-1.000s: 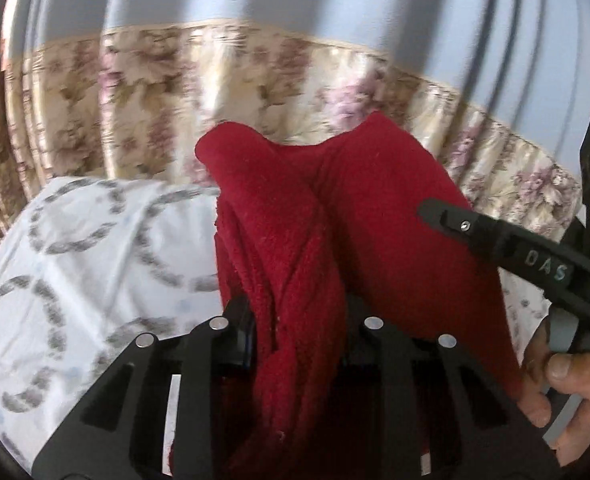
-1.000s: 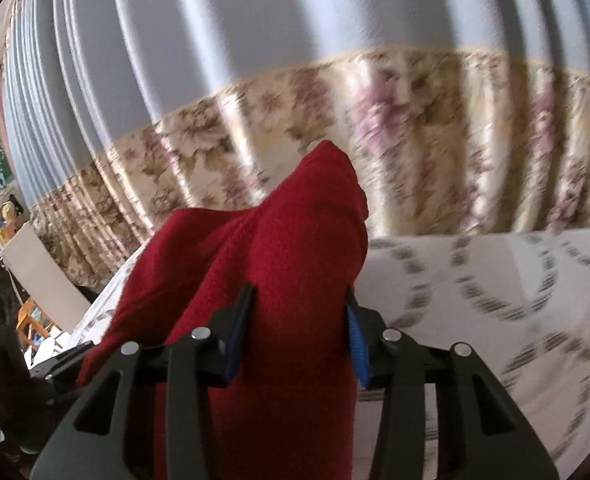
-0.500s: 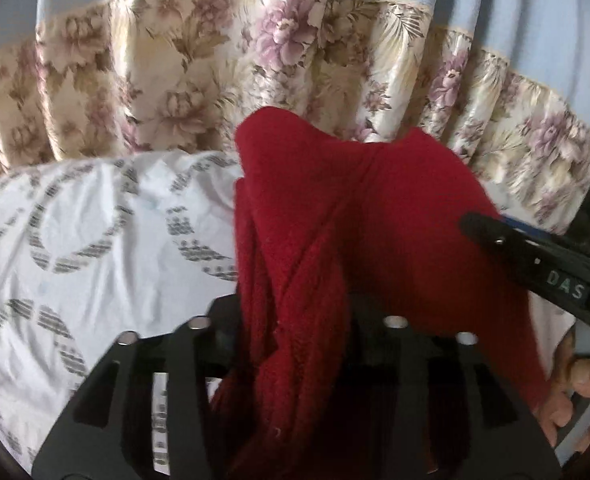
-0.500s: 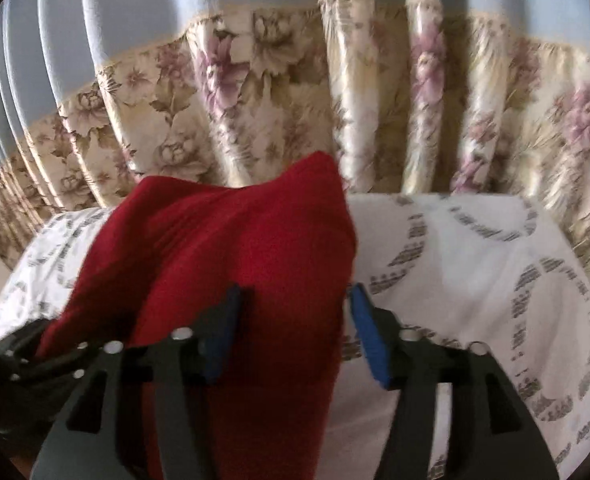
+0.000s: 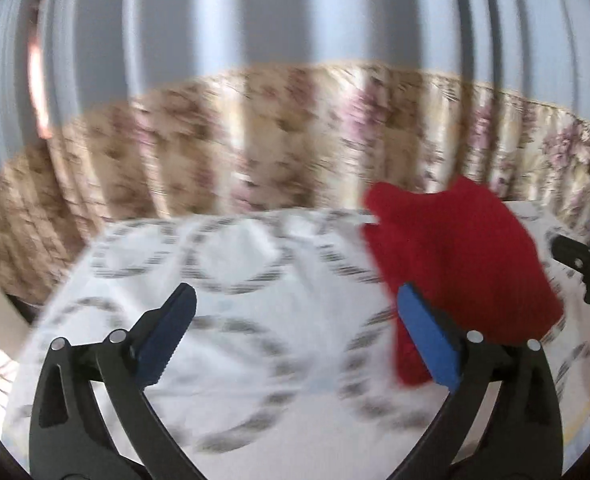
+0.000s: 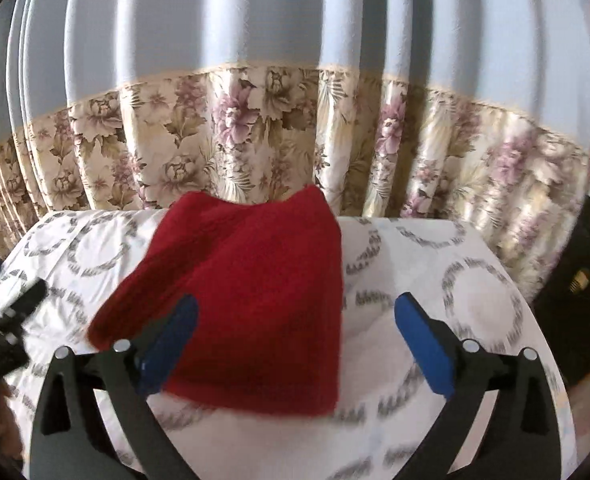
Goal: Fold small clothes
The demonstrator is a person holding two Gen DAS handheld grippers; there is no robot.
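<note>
Both tongs [image 5: 295, 332] [image 6: 295, 336] newly off red cloth [image 6: 251, 300]

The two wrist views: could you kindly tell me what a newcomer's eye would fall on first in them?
First, the red cloth, lying folded on the white ring-patterned sheet in the middle of the right wrist view. Next, the blue pads of the right hand-held gripper and the left hand-held gripper, both open with jaws that have just been opening; neither grips the cloth. Behind hangs a blue curtain with a floral border.
</note>
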